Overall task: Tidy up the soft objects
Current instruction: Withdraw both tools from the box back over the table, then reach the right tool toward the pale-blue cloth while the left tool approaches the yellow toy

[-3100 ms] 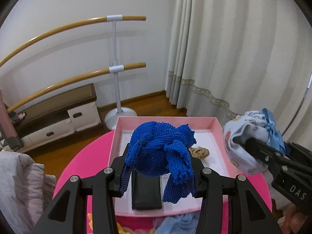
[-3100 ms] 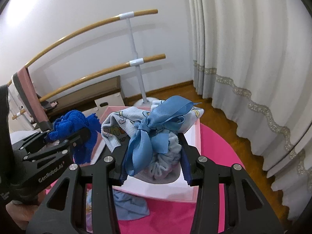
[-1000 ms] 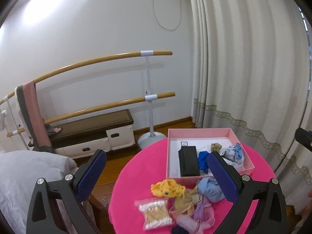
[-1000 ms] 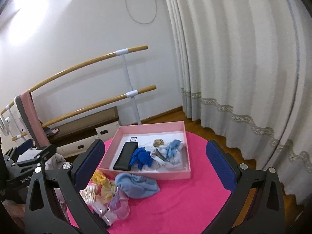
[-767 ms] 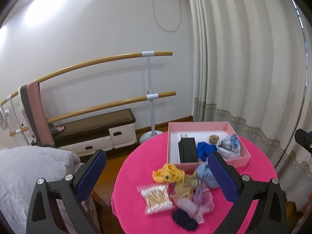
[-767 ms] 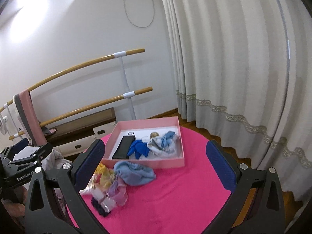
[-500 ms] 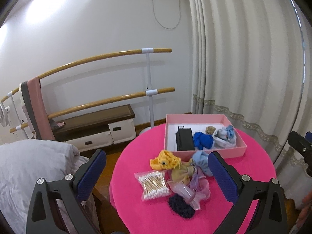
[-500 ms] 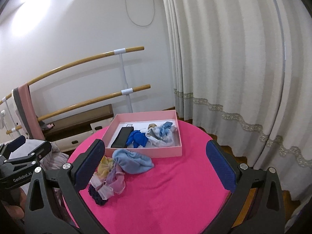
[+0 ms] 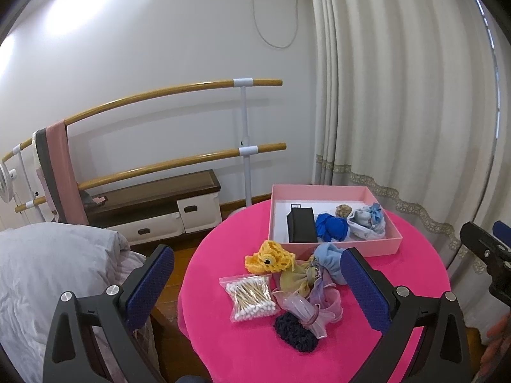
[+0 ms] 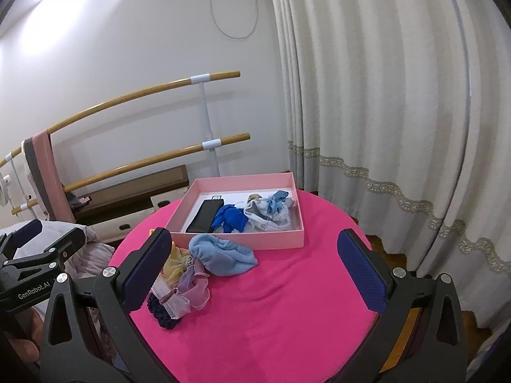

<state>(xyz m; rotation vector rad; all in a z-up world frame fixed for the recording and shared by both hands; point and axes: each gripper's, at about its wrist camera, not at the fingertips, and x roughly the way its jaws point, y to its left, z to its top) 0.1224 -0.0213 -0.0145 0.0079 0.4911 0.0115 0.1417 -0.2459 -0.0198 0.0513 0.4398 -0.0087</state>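
Pink cloth covers the round tabletop [image 9: 415,274]. Nearest, both claws hang spread and empty: the left claw [image 9: 255,282] and the right claw [image 10: 255,269]. Beyond them lies a loose heap: a dark scrunchie [image 9: 295,332], a bag of cotton swabs [image 9: 250,296], a yellow crocheted piece [image 9: 270,257] and a light-blue cloth [image 10: 223,255]. Farther back, the pink box [image 9: 380,246] holds a black case [image 9: 300,225], a blue knit [image 9: 332,227] and a printed bundle with a blue ribbon [image 10: 271,210].

Both tongs are raised and empty — the left tongs [image 9: 255,284] spread wide, the right tongs [image 10: 255,265] just as wide, blue pads [image 10: 361,271] facing inward, a thumb [image 10: 22,348] low behind the left.
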